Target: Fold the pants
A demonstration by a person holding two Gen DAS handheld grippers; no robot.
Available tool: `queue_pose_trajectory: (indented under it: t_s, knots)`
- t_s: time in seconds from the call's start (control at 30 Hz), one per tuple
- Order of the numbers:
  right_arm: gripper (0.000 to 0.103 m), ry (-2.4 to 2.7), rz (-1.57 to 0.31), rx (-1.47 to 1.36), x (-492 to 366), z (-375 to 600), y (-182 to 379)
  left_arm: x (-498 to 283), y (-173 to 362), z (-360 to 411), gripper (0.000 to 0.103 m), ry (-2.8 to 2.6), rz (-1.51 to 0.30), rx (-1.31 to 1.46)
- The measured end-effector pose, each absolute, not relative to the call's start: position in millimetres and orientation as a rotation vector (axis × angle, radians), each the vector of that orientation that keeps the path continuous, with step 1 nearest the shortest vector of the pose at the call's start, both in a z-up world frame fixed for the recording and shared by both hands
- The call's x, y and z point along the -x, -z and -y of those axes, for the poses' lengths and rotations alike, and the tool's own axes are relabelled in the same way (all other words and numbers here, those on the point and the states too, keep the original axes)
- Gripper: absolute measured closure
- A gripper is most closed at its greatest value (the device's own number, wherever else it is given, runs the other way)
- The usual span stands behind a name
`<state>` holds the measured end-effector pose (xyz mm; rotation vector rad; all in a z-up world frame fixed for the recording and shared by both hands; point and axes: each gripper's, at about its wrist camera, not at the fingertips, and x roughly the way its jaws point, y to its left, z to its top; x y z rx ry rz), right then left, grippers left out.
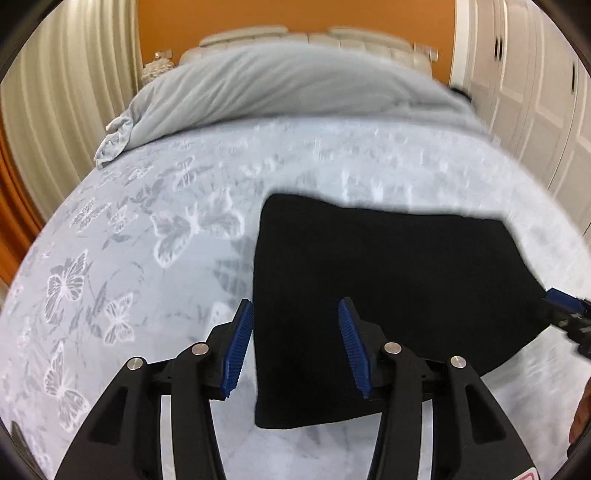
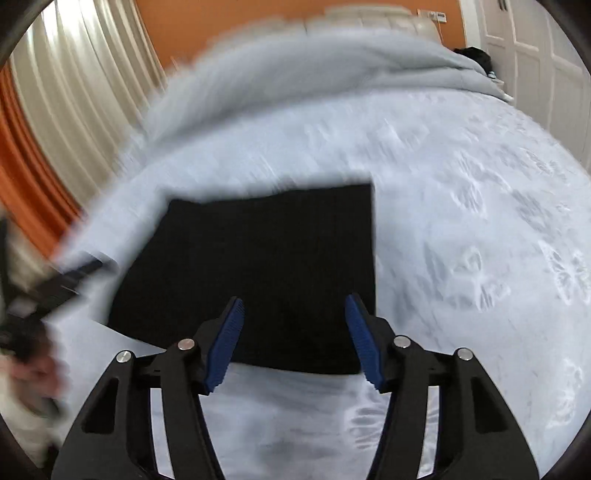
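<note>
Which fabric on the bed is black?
The folded pants, lying flat on the butterfly bedspread; the bunched duvet behind is plain grey.

— What is recorded on the bed?
— A pale bedspread (image 1: pixel 129 258) printed with butterflies is noted; a plain grey duvet (image 1: pixel 288 85) is bunched at its far end, before a cream padded headboard (image 1: pixel 314 37).
— And around it?
— An orange wall (image 1: pixel 295 14), cream curtains (image 1: pixel 66 92) and white wardrobe doors (image 1: pixel 524 92) are observed.

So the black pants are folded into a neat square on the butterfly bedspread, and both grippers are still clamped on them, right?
Not quite. In both wrist views the left gripper and right gripper stand open above the folded black pants, gripping nothing. The pants do lie folded on the butterfly bedspread.
</note>
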<state>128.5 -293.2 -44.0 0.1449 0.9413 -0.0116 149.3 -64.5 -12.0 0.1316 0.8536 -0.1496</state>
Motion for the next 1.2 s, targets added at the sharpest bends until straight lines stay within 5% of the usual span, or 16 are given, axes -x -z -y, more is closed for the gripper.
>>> queue_pose_trajectory:
  t_s: [0.13, 0.27, 0.4, 0.53, 1.2]
  knots:
    - [0.042, 0.008, -0.914, -0.319, -107.6, 305.8, 19.3, -140.0, 27.7, 57.0, 0.057, 0.125, -0.908, -0.117]
    - [0.013, 0.089, -0.758, -0.276, -75.4, 293.7, -35.9, -113.9, 4.5, 50.5, 0.056, 0.103, -0.826, -0.158]
    - [0.005, 0.132, -0.714, -0.239, -60.7, 265.8, -59.1, -84.9, -17.5, 39.5, 0.034, 0.081, -0.777, -0.139]
    - [0.005, 0.184, -0.726, -0.202, -47.1, 246.1, -51.8, -53.0, -23.4, 31.7, 0.017, 0.042, -0.742, -0.15]
    - [0.005, 0.183, -0.786, -0.176, -4.4, 238.9, 5.0, -16.8, -7.4, 27.2, 0.017, 0.068, -0.699, -0.085]
